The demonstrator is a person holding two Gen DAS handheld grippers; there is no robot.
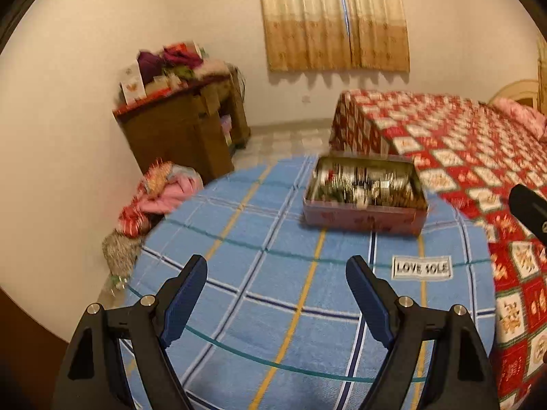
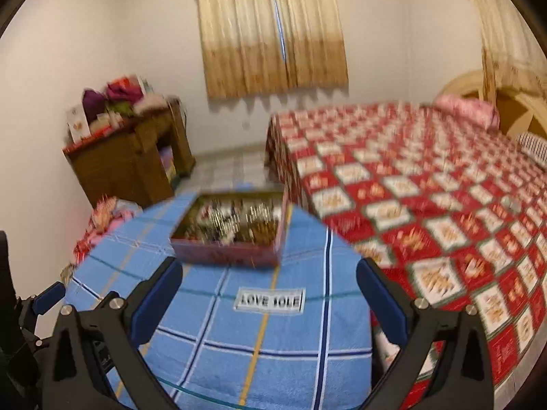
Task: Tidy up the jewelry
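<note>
At twelve o'clock, the tin (image 1: 365, 193) of tangled jewelry could snag either wide-open, empty gripper (image 1: 277, 273) (image 2: 270, 275).

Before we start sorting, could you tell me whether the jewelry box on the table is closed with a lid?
No, the jewelry box stands open on the blue towel, its contents showing.

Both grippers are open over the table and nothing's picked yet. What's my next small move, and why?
Probably ease the right gripper forward and down toward the jewelry box. Both it and the left gripper are open and empty, short of the box, which sits lidless and full at the far side of the blue cloth.
</note>
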